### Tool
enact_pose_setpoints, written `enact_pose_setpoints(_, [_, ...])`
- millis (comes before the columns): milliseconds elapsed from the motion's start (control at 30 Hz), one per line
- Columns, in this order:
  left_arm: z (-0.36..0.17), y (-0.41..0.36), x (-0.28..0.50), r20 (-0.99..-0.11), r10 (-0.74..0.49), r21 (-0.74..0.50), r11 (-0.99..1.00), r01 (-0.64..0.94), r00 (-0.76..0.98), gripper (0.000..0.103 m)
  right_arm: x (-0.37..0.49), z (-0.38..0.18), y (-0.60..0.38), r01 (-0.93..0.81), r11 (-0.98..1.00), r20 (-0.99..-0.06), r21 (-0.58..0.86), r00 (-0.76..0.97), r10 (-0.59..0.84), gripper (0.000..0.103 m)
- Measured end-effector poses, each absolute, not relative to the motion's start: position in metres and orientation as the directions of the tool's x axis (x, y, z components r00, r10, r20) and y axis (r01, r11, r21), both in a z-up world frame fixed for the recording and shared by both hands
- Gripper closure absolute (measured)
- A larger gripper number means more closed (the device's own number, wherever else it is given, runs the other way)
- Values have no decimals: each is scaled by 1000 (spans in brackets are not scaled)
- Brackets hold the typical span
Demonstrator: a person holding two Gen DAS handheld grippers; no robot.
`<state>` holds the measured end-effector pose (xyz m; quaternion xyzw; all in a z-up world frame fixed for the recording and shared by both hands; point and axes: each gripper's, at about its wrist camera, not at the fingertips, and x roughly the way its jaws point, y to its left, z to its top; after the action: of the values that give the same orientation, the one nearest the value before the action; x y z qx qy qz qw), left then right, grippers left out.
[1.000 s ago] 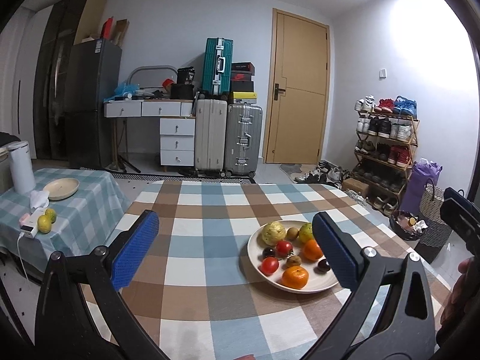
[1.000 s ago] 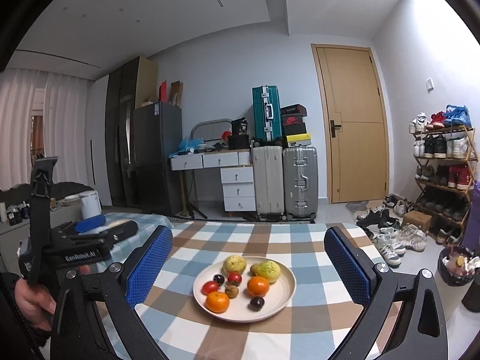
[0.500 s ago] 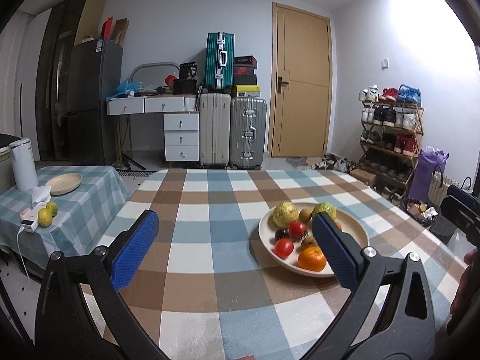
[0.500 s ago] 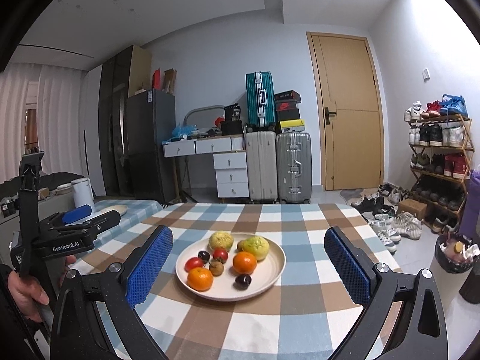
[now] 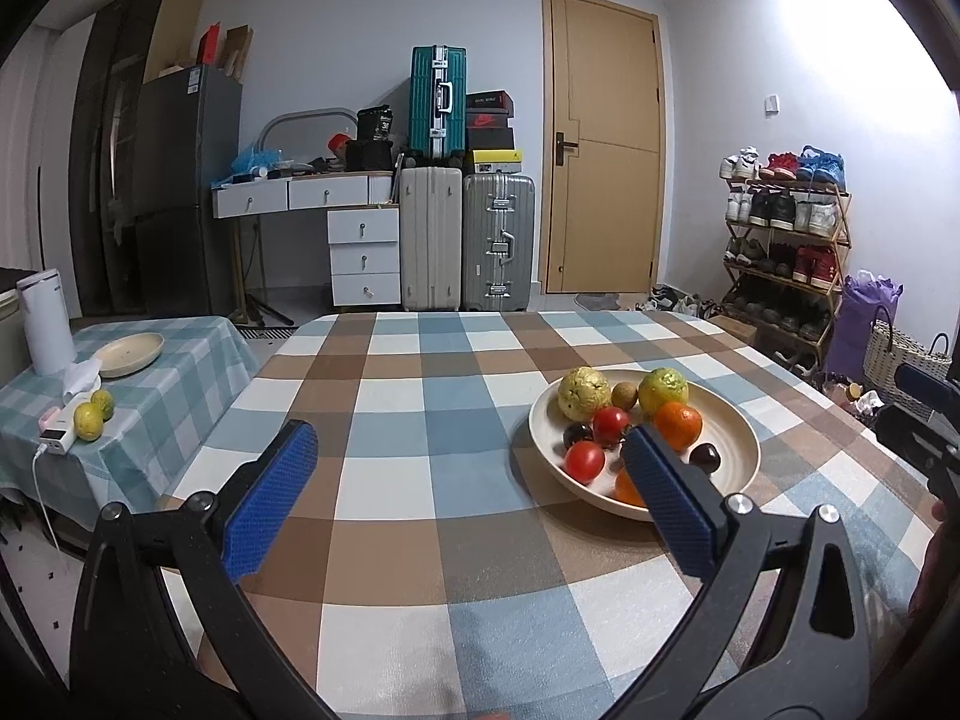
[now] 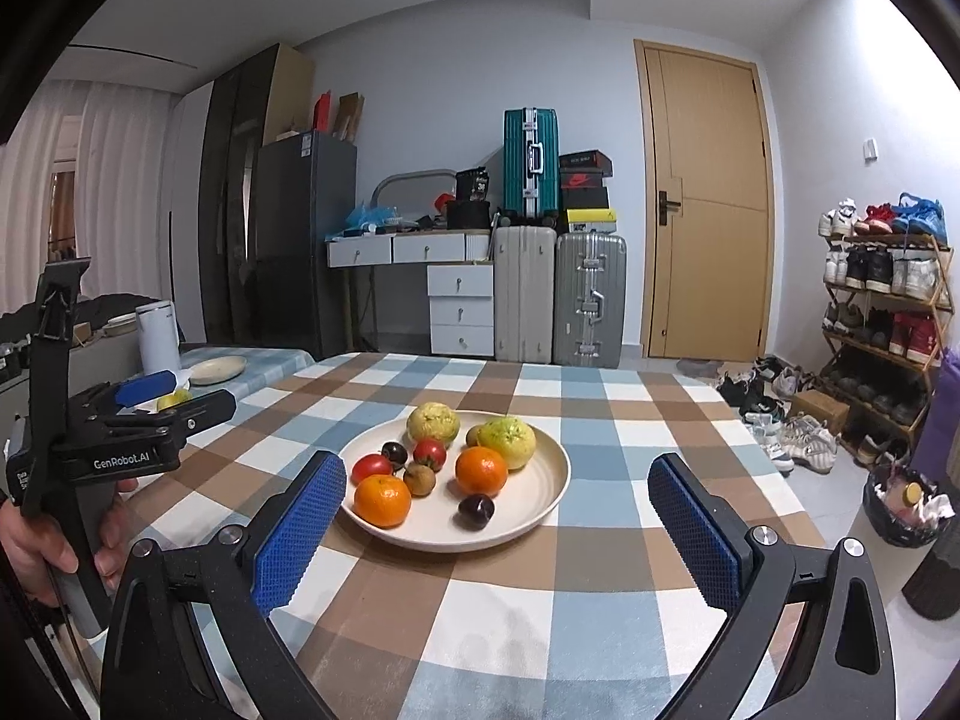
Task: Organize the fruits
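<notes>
The left gripper [image 5: 474,480] hung above the checked table [image 5: 420,396] with its blue-padded fingers [image 5: 273,501] spread wide and nothing between them. Ahead of it and to its right sat the cream plate [image 5: 741,429] of fruit; the right-hand finger overlapped the plate's near rim in the left wrist view, hiding part of an orange piece there. Whether that finger touched the plate could not be told.

The right gripper [image 6: 498,510] was likewise spread wide and held nothing. The plate [image 6: 540,516] lay straight ahead of it, framed between its two fingers and nearer the left one. On the plate, closest to this gripper, were an orange [image 6: 382,500] and a dark plum [image 6: 476,507]; a second orange [image 6: 481,470] and a small brown fruit [image 6: 419,477] lay just beyond. Farther back stood two red tomatoes [image 6: 372,468], a second dark fruit [image 6: 394,453], and two large yellow-green fruits [image 6: 433,422] at the far side.

Off to the left of both grippers, well apart from the plate, a smaller side table [image 5: 174,372] carried an empty dish [image 5: 129,354], a white kettle [image 5: 44,323] and two yellow-green fruits [image 5: 87,420] near its front edge. A hand [image 6: 36,540] gripped the left tool's handle at the left edge of the right wrist view.
</notes>
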<state>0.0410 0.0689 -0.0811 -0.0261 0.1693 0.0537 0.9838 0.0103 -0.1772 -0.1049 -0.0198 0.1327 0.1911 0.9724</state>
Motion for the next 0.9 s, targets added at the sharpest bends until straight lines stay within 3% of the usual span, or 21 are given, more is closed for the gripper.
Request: enact_pose_setpoints(900, [-86,64,46,-305,76,-13,996,-84,949,1,10,-103,-175,-389,921,-288,16,880,377,0])
